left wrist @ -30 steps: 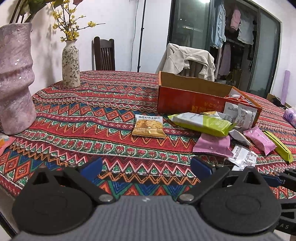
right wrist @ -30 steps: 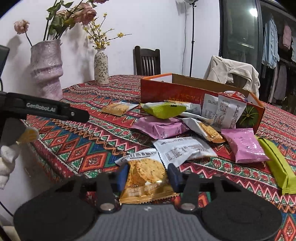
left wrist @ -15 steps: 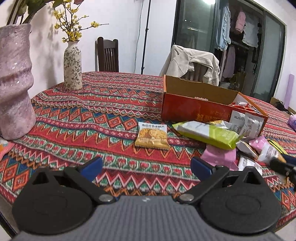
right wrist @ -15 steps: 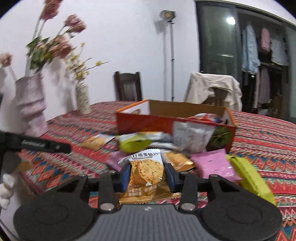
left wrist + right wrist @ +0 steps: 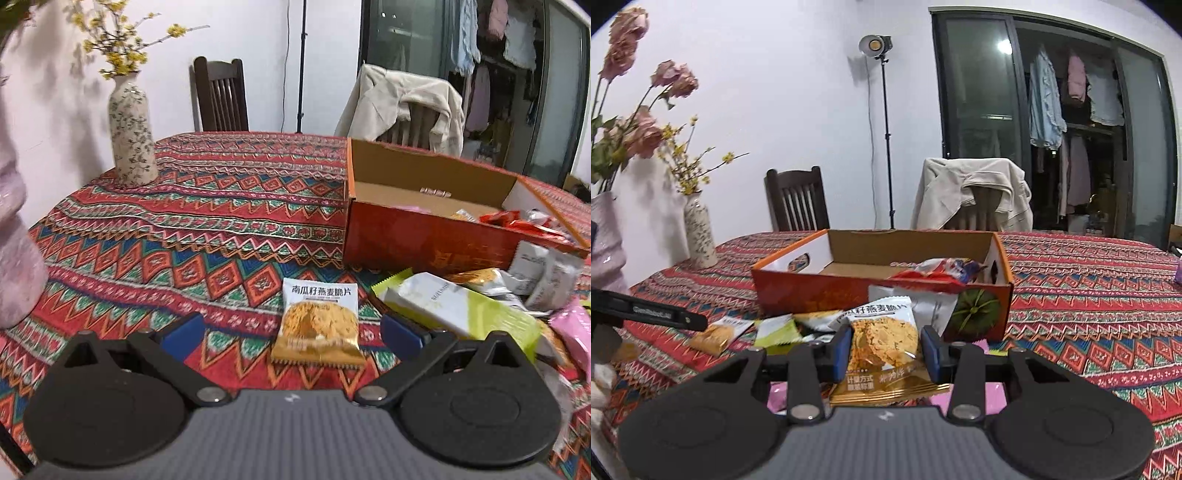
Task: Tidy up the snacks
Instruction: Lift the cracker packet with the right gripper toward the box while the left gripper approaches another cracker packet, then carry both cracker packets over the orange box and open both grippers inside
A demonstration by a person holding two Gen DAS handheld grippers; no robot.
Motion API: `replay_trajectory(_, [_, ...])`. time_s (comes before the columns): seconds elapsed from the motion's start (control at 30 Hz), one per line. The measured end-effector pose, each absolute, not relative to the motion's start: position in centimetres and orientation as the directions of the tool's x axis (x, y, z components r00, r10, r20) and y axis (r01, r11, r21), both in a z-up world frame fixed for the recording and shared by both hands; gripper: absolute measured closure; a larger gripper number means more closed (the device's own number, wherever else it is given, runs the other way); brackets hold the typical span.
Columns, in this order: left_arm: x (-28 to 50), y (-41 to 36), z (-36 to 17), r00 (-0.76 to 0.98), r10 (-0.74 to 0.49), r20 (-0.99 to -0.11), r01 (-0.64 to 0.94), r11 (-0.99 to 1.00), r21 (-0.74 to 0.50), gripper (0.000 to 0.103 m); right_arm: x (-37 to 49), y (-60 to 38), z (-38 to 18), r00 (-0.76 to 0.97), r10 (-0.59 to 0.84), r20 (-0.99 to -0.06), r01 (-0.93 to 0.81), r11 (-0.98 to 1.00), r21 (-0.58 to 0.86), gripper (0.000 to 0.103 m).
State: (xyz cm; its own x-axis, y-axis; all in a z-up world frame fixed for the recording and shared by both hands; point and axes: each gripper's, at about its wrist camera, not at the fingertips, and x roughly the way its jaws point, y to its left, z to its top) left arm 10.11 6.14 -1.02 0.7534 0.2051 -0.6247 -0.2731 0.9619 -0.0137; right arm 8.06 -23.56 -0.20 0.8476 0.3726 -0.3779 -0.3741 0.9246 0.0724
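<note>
My right gripper (image 5: 886, 349) is shut on a gold-and-white oat crisp packet (image 5: 882, 347), held above the table in front of the orange cardboard box (image 5: 820, 291). The box (image 5: 424, 240) stands open with a few wrapped snacks in its right end. My left gripper (image 5: 291, 332) hangs open over a second oat crisp packet (image 5: 318, 325), which lies flat on the patterned tablecloth (image 5: 207, 229) between its blue pads, untouched. A green-and-white packet (image 5: 461, 310) and other loose snacks lie to the right of it.
A speckled vase (image 5: 131, 136) with yellow flowers stands at the back left and a large pink vase (image 5: 14, 258) at the left edge. Two chairs (image 5: 798, 199) stand behind the table, one draped with a beige jacket (image 5: 975, 188). A light stand (image 5: 882, 122) rises by the wall.
My left gripper has slid forward and right until the flat oat crisp packet lies between its fingers. My right gripper has lifted its packet off the table and turned toward the box.
</note>
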Motion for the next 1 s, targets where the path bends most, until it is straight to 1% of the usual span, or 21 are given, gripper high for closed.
replay_trajectory(0.13, [12.4,5.8,-2.3,0.716,0.221,-0.662,-0.276,0.961,0.022,0.000,9.1,-23.6,-0.3,0.851,0.363,-0.379,-0.360,0.929,0.080,0.064])
replay_trajectory(0.3, [13.9,5.3,-3.6,0.691,0.196,-0.695,-0.239,0.970,0.036,0.000,10.1,-23.5,-0.5,0.850,0.359,-0.385,-0.353,0.931,0.090,0.064])
replay_trajectory(0.37, [14.1,5.4,-4.0,0.691,0.190,-0.698,-0.235,0.972,0.032,0.002,10.4,-23.4,-0.6,0.847,0.363,-0.388,-0.355,0.930,0.094,0.064])
replay_trajectory(0.4, [14.1,5.4,-3.9,0.694,0.188,-0.695,-0.235,0.972,0.027,0.005,10.5,-23.4,-0.6,0.846,0.365,-0.390,-0.357,0.929,0.094,0.064])
replay_trajectory(0.47, [14.0,5.5,-3.8,0.702,0.184,-0.687,-0.239,0.971,0.016,0.019,10.6,-23.2,-0.7,0.844,0.369,-0.390,-0.362,0.927,0.093,0.064])
replay_trajectory(0.5, [13.9,5.5,-3.8,0.705,0.190,-0.683,-0.246,0.969,0.016,0.021,10.6,-23.2,-0.7,0.843,0.371,-0.389,-0.365,0.926,0.093,0.064])
replay_trajectory(0.53, [13.8,5.5,-3.7,0.708,0.190,-0.680,-0.248,0.969,0.013,0.027,10.6,-23.2,-0.7,0.842,0.373,-0.389,-0.367,0.925,0.093,0.064])
replay_trajectory(0.63, [13.4,5.6,-3.4,0.720,0.173,-0.672,-0.237,0.971,-0.004,0.048,10.7,-23.2,-0.7,0.841,0.378,-0.387,-0.370,0.924,0.096,0.064])
replay_trajectory(0.7, [13.2,5.8,-3.1,0.723,0.152,-0.674,-0.235,0.972,-0.033,0.051,10.6,-23.2,-0.6,0.841,0.380,-0.386,-0.372,0.923,0.098,0.064])
replay_trajectory(0.83, [12.7,6.0,-2.8,0.734,0.155,-0.661,-0.242,0.969,-0.042,0.053,10.5,-23.3,-0.5,0.842,0.384,-0.378,-0.376,0.921,0.099,0.064])
replay_trajectory(1.0, [11.8,6.0,-1.7,0.762,0.164,-0.626,-0.245,0.969,-0.044,0.053,10.4,-23.4,-0.1,0.847,0.385,-0.367,-0.376,0.922,0.099,0.064])
